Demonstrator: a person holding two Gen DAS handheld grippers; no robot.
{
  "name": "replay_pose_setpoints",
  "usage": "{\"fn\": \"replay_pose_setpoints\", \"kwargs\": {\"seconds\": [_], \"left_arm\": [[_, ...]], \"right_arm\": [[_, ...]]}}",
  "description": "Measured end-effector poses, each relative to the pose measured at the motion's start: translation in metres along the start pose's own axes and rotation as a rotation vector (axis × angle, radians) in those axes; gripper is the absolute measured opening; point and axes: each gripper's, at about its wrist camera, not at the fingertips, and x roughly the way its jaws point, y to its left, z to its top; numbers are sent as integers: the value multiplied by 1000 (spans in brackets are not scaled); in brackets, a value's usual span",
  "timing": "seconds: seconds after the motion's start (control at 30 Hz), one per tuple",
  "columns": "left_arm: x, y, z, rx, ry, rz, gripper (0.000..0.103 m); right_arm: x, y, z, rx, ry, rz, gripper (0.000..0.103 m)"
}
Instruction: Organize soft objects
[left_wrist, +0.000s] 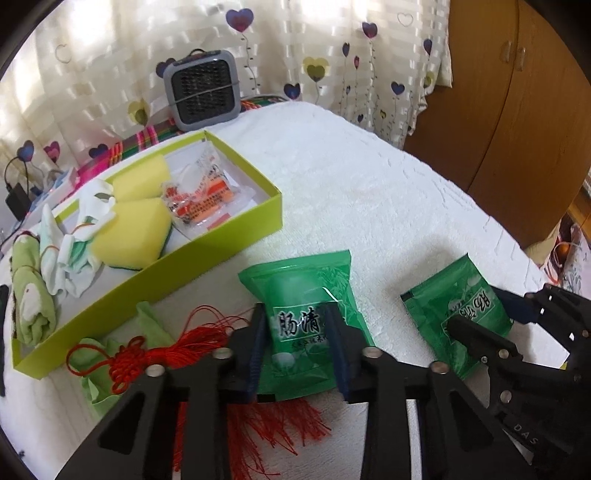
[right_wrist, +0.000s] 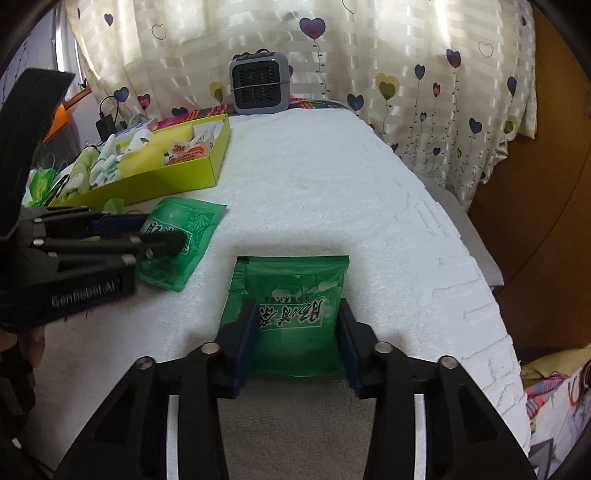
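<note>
Lying along the left side of the left wrist view, a lime-green box (left_wrist: 221, 243) is seen on the white towel-covered surface (left_wrist: 369, 192). Rolled green and white cloths (left_wrist: 48, 266) are packed at its lower-left end, two yellow sponges (left_wrist: 136, 225) sit mid-box, and clear packets w/ orange print (left_wrist: 199, 195) fill the upper-right end. Just below the box, at lower left, a red tassel knot (left_wrist: 147, 358) is laid over a light green cloth (left_wrist: 107, 369). At bottom centre, the left gripper (left_wrist: 297, 347) is closed in on a green sachet (left_wrist: 306, 291), w/ both pads pressed against the sachet's sides. To the right, a second green sachet (left_wrist: 458, 306) is straddled by the right gripper (left_wrist: 491, 314), seen edge-on here. In the right wrist view, the right gripper's pads stand at the second sachet's two side edges; whether they are actually pressing cannot be told. Upper centre-left, a grey fan heater (left_wrist: 201, 90) stands at the far edge, before a heart-print curtain (left_wrist: 332, 48). A wooden wardrobe (left_wrist: 517, 110) fills the upper right.
</note>
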Motion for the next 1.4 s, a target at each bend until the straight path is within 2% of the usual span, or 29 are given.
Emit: {"fn": "replay_pose_setpoints", "kwargs": {"seconds": [0.17, 0.23, 0.37, 0.43, 0.57, 0.63, 0.7, 0.8, 0.93, 1.0, 1.1, 1.17, 1.4], "left_arm": [[-5, 14, -2, -63, -13, -70, 15], [-7, 16, -4, -71, 3, -88, 15], [-23, 23, -5, -96, -18, -125, 17], [-32, 31, -5, -120, -32, -136, 24], [-46, 36, -3, -110, -52, -141, 31], [-46, 32, -1, -106, -39, -180, 47], [-43, 25, 1, -88, -31, -163, 50], [-29, 8, 4, -39, 29, -156, 53], [-7, -13, 3, 17, 82, -136, 53], [-2, -19, 2, 33, 84, -111, 54], [4, -27, 3, 53, 96, -106, 61], [8, -31, 5, 72, 102, -76, 62], [14, -35, 1, 81, 102, -55, 64]], "right_arm": [[-5, -2, 1, 9, -29, -8, 22], [-6, -2, 1, 6, -34, -10, 21], [-6, -2, 1, 7, -41, -9, 20], [-6, -4, 1, 13, -43, -3, 19], [-6, -5, 0, 19, -44, 4, 19], [-6, -5, 0, 21, -44, 6, 19], [-6, -5, 0, 22, -44, 7, 19], [-7, -6, -1, 32, -43, 12, 19], [-7, -7, -1, 38, -45, 15, 19], [-7, -7, -1, 39, -45, 16, 19], [-6, -8, -2, 43, -43, 21, 19], [-5, -8, -2, 47, -41, 26, 19], [-5, -9, -2, 52, -42, 31, 19]]}}
